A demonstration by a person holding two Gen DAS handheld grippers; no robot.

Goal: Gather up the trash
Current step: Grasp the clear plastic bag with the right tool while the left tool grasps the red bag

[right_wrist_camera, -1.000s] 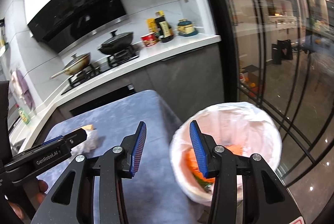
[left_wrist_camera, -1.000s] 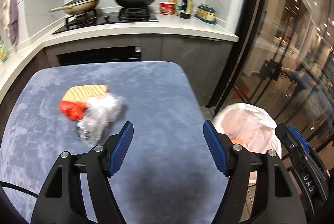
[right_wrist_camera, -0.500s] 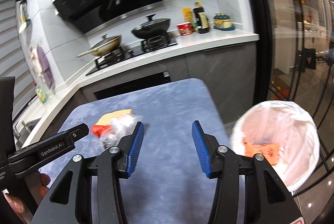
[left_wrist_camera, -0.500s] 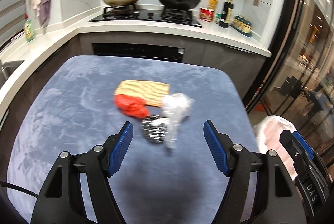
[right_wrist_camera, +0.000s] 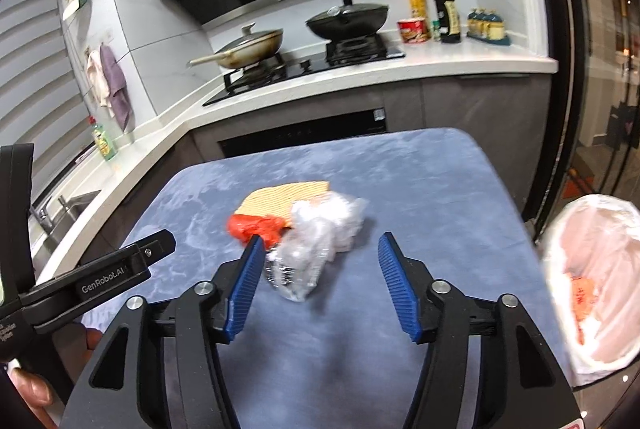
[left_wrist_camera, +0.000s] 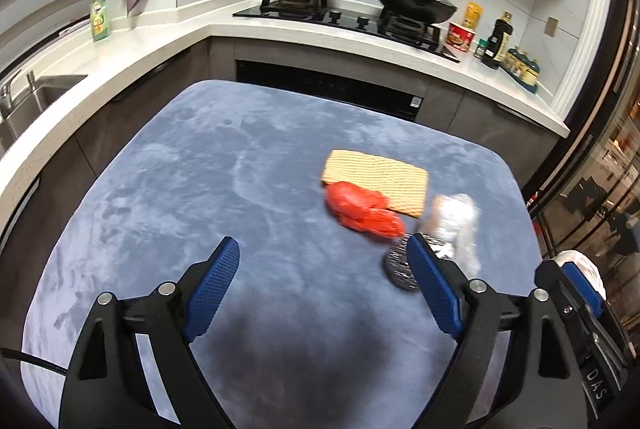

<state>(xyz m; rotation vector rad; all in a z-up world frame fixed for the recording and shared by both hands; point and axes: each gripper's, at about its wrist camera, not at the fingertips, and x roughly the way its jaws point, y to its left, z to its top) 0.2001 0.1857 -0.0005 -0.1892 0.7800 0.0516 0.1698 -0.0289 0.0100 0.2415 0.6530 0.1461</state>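
A small heap of trash lies on the blue-grey table (left_wrist_camera: 200, 189): a red crumpled wrapper (left_wrist_camera: 362, 211) (right_wrist_camera: 256, 225), clear crumpled plastic (left_wrist_camera: 456, 219) (right_wrist_camera: 316, 233), a dark steel scourer (left_wrist_camera: 398, 263) and a yellow striped cloth (left_wrist_camera: 376, 179) (right_wrist_camera: 280, 199). My left gripper (left_wrist_camera: 324, 285) is open and empty, left of the heap. My right gripper (right_wrist_camera: 322, 289) is open and empty, just short of the clear plastic. A white-lined bin (right_wrist_camera: 596, 281) with orange trash inside stands right of the table.
A kitchen counter (left_wrist_camera: 280, 33) wraps round the back and left with a hob, two pans, bottles and a sink (left_wrist_camera: 36, 93). Dark glass doors (right_wrist_camera: 592, 69) stand at the right. The left gripper's body (right_wrist_camera: 100, 277) shows in the right wrist view.
Both grippers have swung left, away from the bin and toward the table. The trash heap now lies ahead of the right gripper and to the right of the left one.
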